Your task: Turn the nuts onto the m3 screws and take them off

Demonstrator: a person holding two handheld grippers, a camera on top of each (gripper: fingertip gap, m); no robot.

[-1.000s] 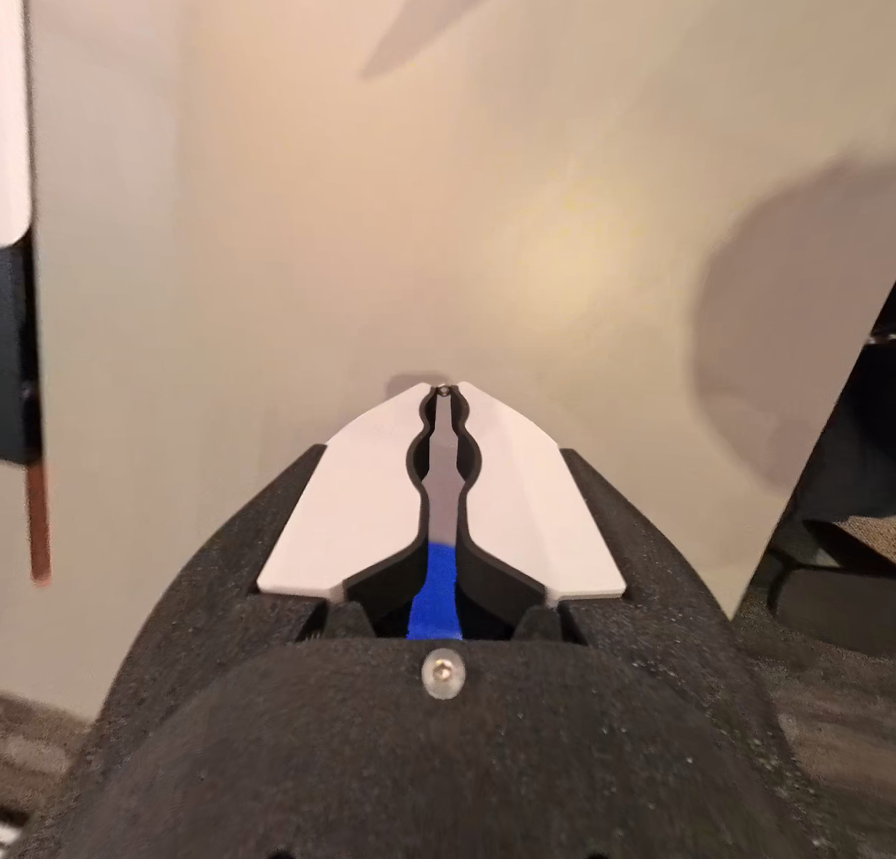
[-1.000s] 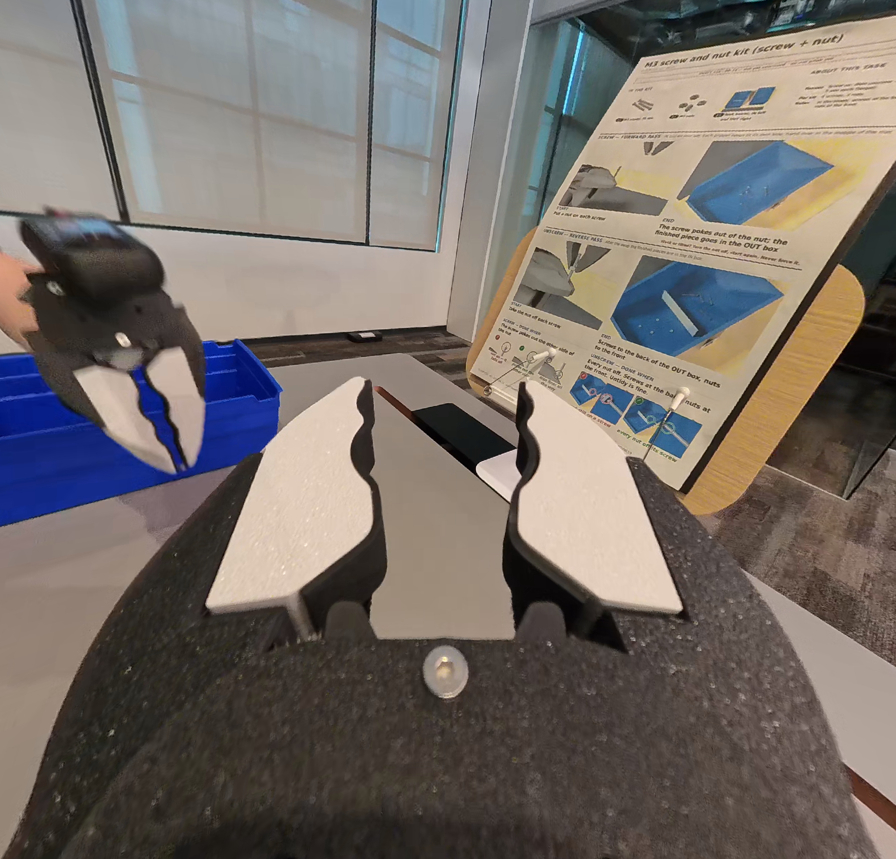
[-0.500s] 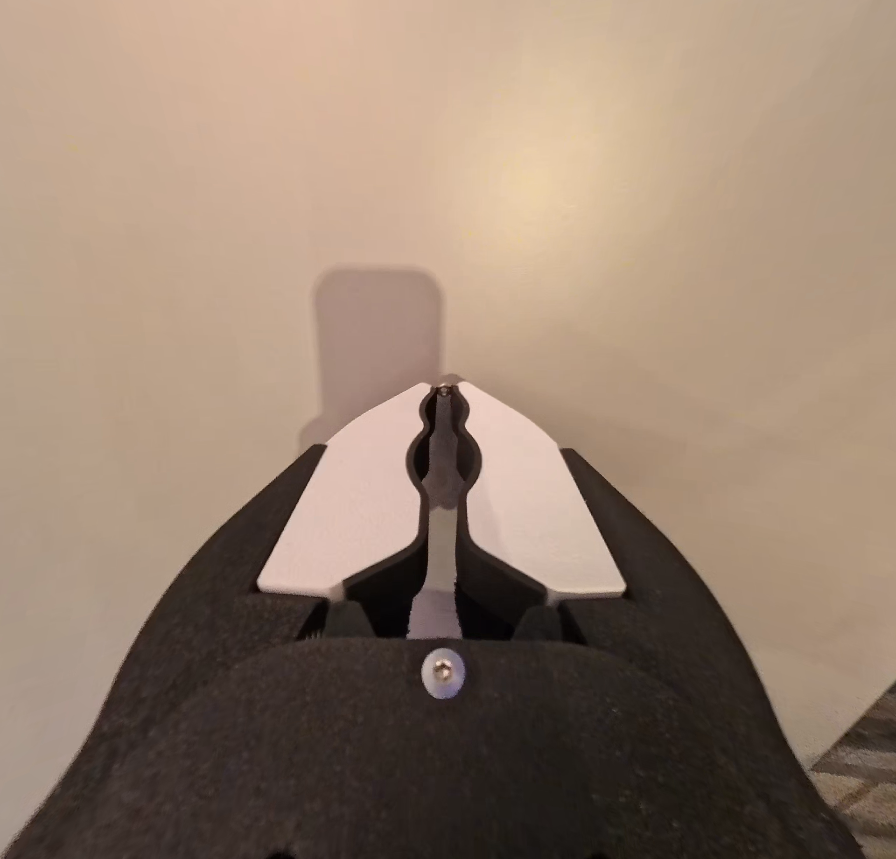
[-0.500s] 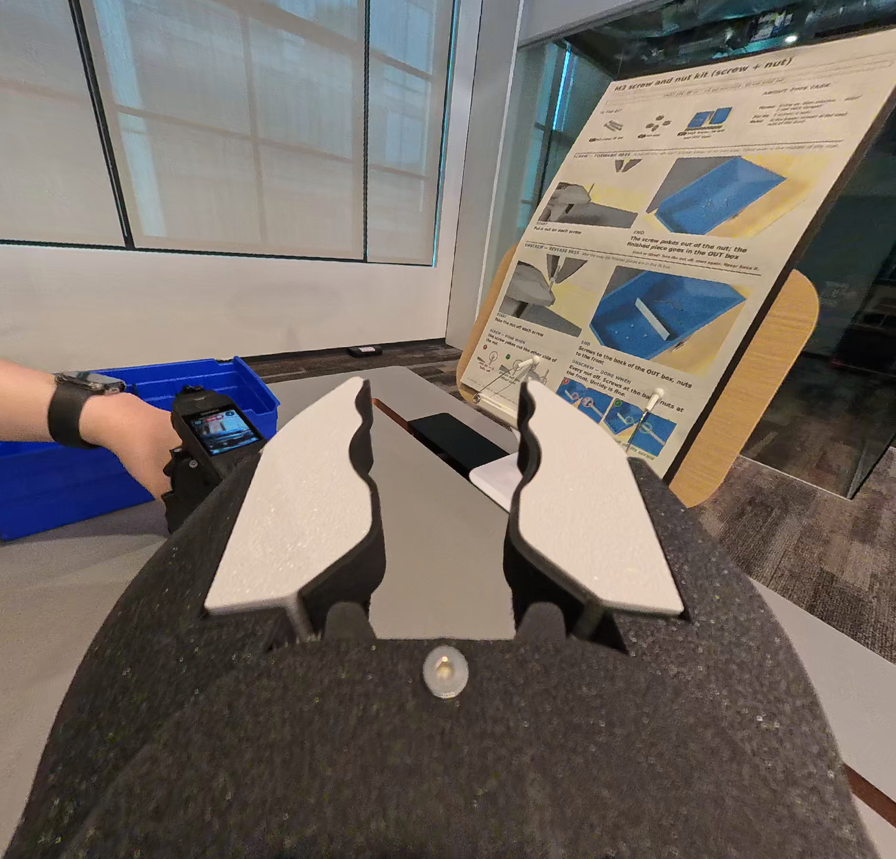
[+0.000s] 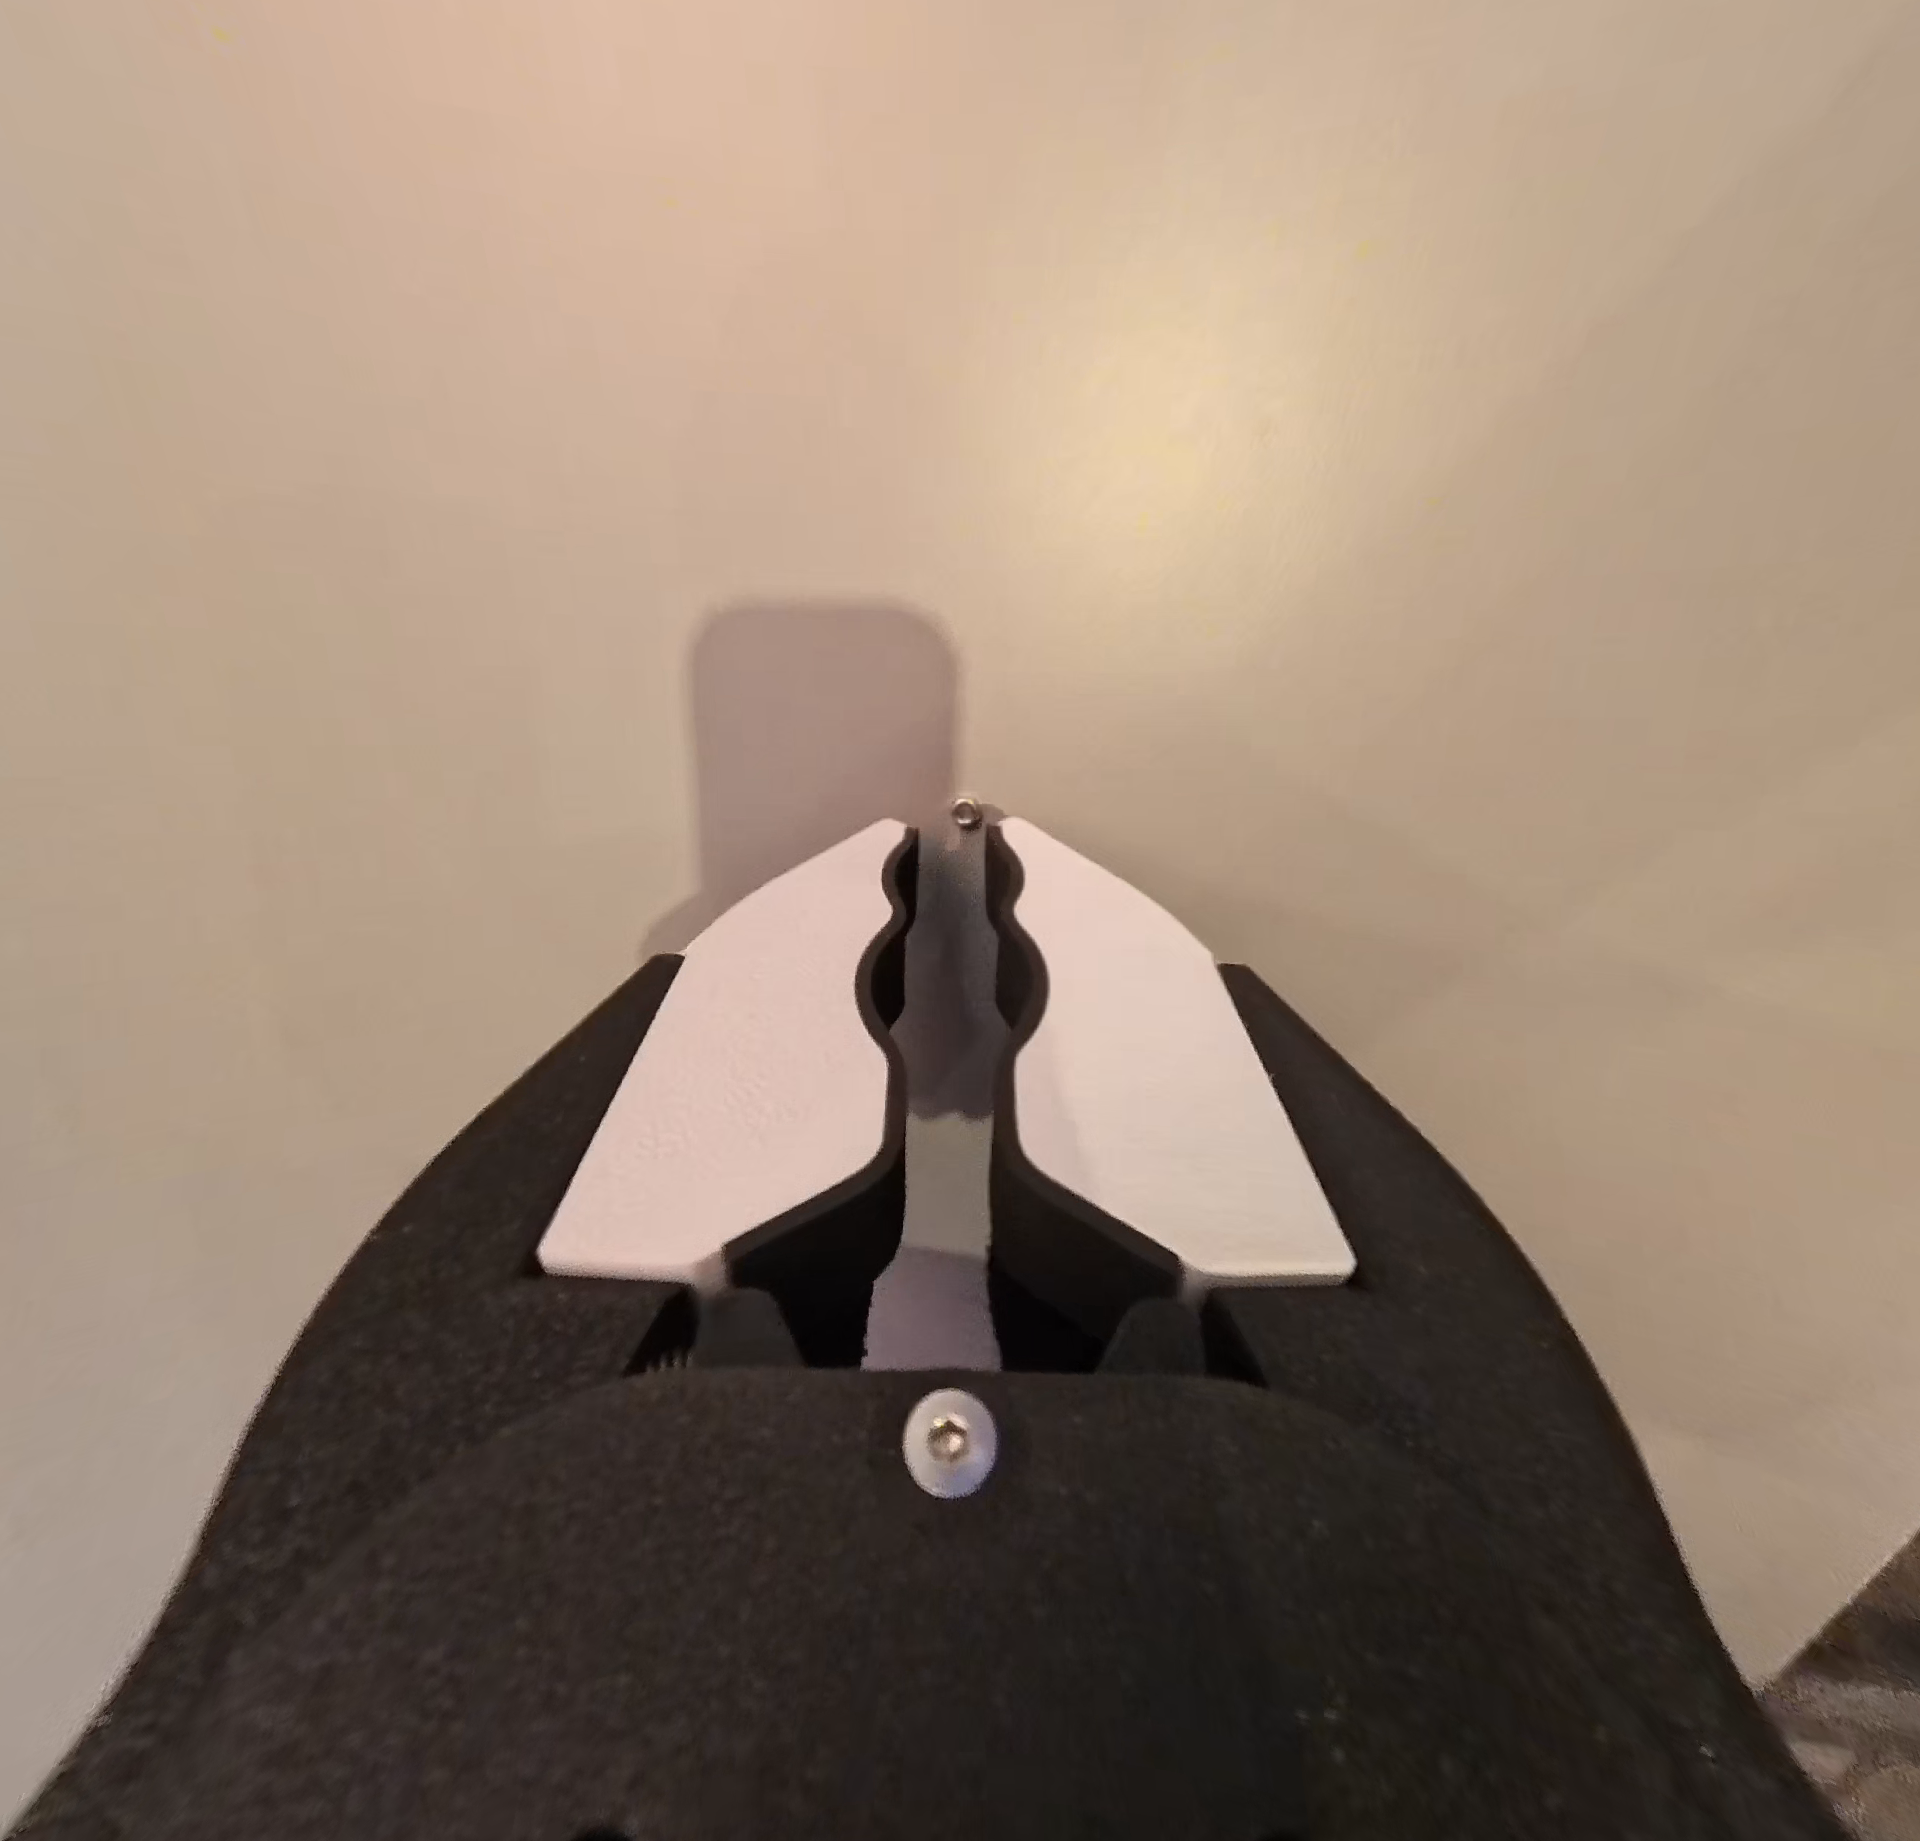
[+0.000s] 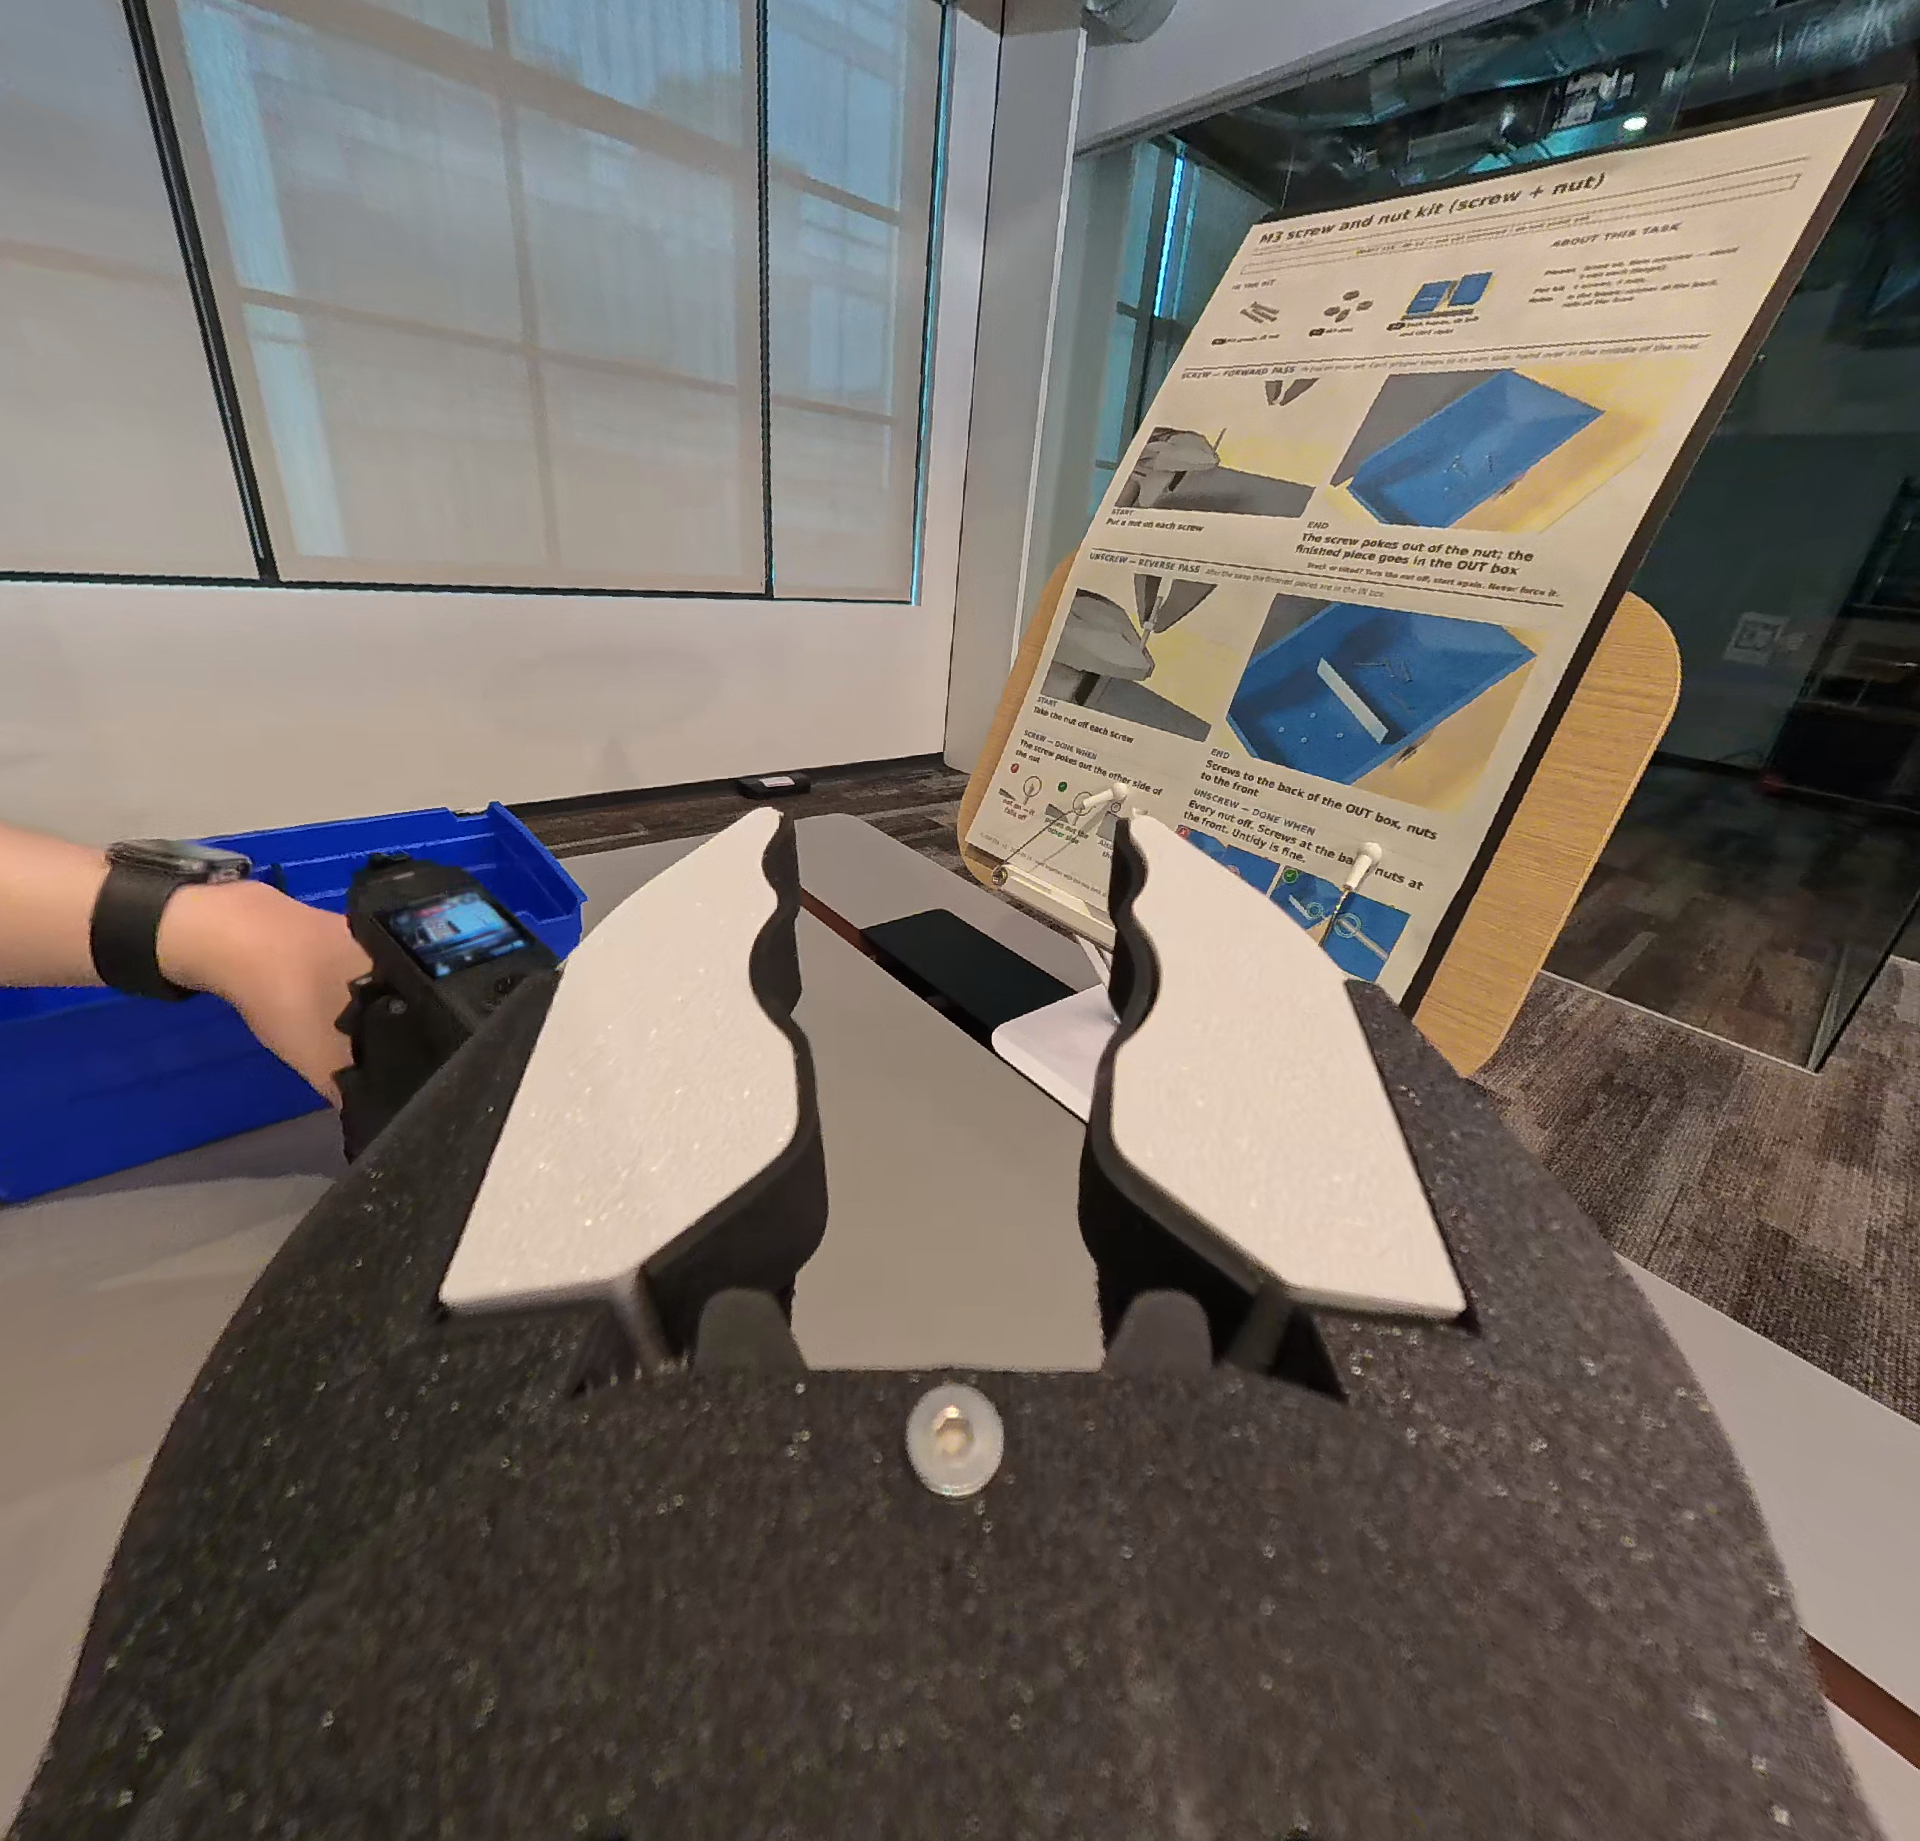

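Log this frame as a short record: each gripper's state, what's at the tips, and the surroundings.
left gripper: jaws narrowly apart, aimed at the table
small metal piece: at its tips, narrower than the gap
right gripper: wide open, empty
blue bin: on the table, beyond the left gripper
instruction board: propped at right

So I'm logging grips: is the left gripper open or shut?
Slightly open: the left gripper shows a narrow gap between its fingertips, and the nut sits at the right fingertip, not pinched.
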